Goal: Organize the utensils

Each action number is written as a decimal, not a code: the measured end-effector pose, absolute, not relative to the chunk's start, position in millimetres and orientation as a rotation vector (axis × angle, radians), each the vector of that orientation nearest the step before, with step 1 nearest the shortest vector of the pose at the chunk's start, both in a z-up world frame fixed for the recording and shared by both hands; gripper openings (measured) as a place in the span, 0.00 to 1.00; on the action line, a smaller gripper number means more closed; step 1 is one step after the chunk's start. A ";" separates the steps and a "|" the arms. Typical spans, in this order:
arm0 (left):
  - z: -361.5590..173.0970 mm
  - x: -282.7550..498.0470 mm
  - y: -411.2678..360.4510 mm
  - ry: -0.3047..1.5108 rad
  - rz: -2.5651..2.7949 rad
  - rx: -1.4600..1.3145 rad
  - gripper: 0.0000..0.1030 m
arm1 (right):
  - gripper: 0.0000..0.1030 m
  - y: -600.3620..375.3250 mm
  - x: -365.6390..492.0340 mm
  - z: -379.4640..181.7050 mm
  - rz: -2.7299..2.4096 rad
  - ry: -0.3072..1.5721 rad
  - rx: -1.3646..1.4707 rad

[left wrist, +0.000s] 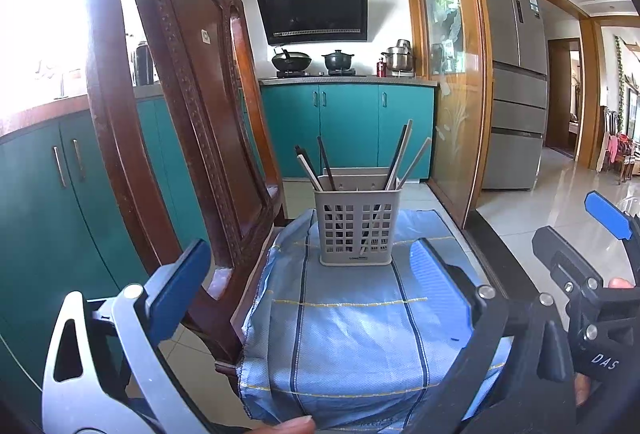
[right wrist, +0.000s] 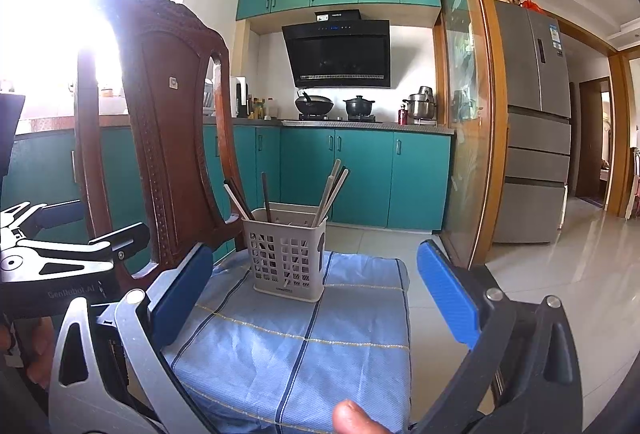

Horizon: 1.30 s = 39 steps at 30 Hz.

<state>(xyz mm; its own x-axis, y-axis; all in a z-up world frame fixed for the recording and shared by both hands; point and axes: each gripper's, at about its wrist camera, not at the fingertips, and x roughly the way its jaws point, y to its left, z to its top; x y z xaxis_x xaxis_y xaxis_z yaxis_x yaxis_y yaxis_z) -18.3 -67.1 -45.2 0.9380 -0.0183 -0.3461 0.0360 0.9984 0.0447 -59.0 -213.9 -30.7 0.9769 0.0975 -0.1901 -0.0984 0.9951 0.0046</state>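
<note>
Left gripper [left wrist: 316, 290] and right gripper [right wrist: 316, 298] both gape wide, empty, well short of the basket [left wrist: 356, 226]. Basket stands upright on a blue cloth [left wrist: 352, 322], holding roughly six chopsticks [left wrist: 404, 154]; count unclear.

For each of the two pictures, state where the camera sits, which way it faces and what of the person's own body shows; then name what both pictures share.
Left wrist: on the left gripper, facing the utensil holder on the blue cloth; a fingertip shows; right gripper at right edge.
Right wrist: on the right gripper, facing the same holder from further right; a fingertip shows.
Shared: holder, chopsticks, cloth, wooden chair, stove.
</note>
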 end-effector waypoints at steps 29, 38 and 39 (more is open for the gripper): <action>-39.8 -21.6 -68.1 0.357 -0.046 0.050 0.97 | 0.97 -216.9 -65.6 -28.0 0.088 0.182 -0.016; -47.0 -14.6 -69.1 0.366 -0.027 0.059 0.97 | 0.97 -218.0 -57.7 -32.5 0.087 0.201 -0.017; -47.8 -12.8 -68.4 0.370 -0.030 0.056 0.97 | 0.97 -218.2 -55.5 -33.8 0.086 0.206 -0.017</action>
<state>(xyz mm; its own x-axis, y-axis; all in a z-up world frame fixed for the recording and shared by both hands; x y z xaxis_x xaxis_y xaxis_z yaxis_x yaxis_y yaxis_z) -12.8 -68.4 -47.8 0.9319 -0.0188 -0.3623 0.0392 0.9980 0.0490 -55.5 -218.2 -33.8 0.9752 0.0835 -0.2049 -0.0871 0.9962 -0.0083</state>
